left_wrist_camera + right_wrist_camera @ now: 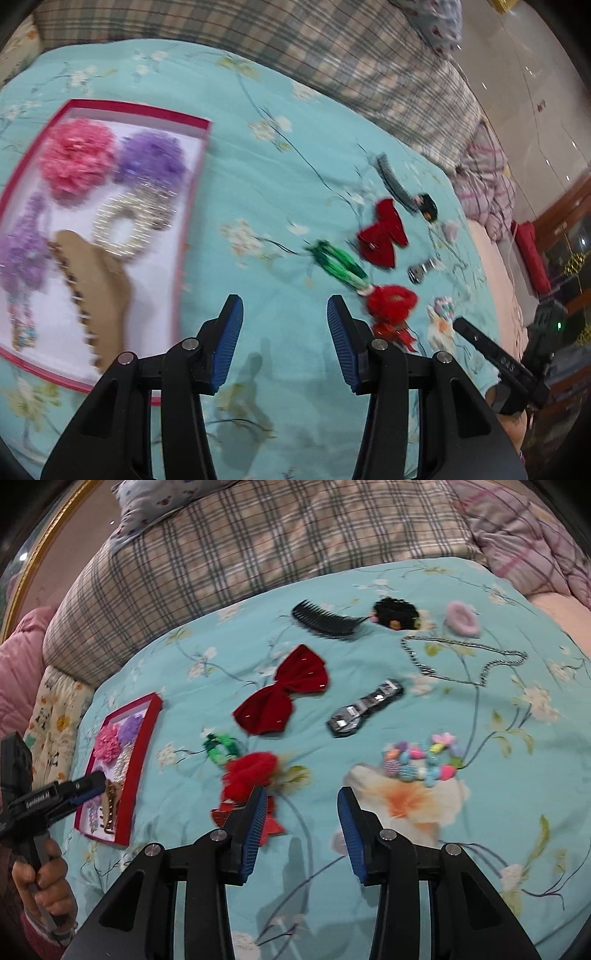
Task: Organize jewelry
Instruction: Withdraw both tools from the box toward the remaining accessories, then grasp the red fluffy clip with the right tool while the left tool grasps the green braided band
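Note:
A red-rimmed tray (147, 112) holds pink and purple flower ties, a pearl ring and a tan claw clip (99, 291); the tray also shows in the right wrist view (138, 753). Loose on the turquoise bedspread lie a red bow (282, 692), a green scrunchie (221, 747), a red scrunchie (251, 775), a silver clip (364, 709), a bead bracelet (421, 762), a black comb (325, 622), a chain (461, 661) and a pink tie (463, 618). My left gripper (284, 314) is open and empty beside the tray. My right gripper (303, 808) is open and empty, just right of the red scrunchie.
A plaid pillow (229, 542) lies along the far edge of the bed. Pink bedding (528, 535) is bunched at the far right. A wooden cabinet (565, 236) stands beyond the bed's edge.

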Motion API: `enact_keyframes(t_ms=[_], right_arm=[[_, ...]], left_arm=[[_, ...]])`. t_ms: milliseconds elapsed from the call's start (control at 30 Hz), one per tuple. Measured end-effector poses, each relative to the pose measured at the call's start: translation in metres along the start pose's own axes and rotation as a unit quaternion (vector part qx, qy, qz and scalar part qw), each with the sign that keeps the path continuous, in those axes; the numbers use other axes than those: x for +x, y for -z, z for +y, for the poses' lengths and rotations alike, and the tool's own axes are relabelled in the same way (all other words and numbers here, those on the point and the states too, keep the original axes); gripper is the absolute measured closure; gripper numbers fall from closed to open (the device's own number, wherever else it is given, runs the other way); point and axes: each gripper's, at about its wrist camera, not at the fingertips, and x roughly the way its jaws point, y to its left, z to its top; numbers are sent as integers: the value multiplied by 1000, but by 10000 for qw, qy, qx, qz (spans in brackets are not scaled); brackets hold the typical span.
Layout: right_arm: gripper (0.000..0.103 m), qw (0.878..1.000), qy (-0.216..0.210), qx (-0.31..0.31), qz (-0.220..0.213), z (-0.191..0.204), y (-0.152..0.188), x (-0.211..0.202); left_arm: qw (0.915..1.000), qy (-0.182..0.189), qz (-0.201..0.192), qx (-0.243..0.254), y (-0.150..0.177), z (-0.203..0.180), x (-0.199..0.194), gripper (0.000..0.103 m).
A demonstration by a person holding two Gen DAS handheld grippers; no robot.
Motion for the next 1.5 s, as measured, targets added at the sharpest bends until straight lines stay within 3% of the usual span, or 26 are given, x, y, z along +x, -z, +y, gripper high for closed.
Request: enact_keyframes(t_ms=[233, 767, 867, 1200, 1233, 1267, 1367, 1500], right_arm=[[60, 9998, -141, 119, 83, -8, -1, 6], [60, 9950, -745, 264, 609, 18, -19, 74], [95, 9942, -783, 247, 696, 17, -20, 85], [96, 9991, -330, 240, 107, -9, -26, 53], [96, 9991, -312, 258, 92, -12, -27, 52], [96, 9990, -310, 308, 79, -15, -27, 50], [96, 9987, -333, 371, 74, -19, -28, 47], [96, 9988, -318, 373, 21, -18, -27, 43]], left_arm=[[9995, 35, 209, 228, 3, -31, 23, 50], [9984, -159, 513, 151, -21, -24, 75, 50], [9981, -131, 587, 148, -25, -27, 86, 50], [9961, -69, 843, 268, -35, -52, 135, 50], [9960, -118, 820, 334, -35, -55, 139, 51], [9960, -207, 746, 453, -33, -60, 141, 66], [9952, -167, 717, 646, -30, -67, 142, 90], [9944, -178, 628, 835, -28, -70, 132, 94]])
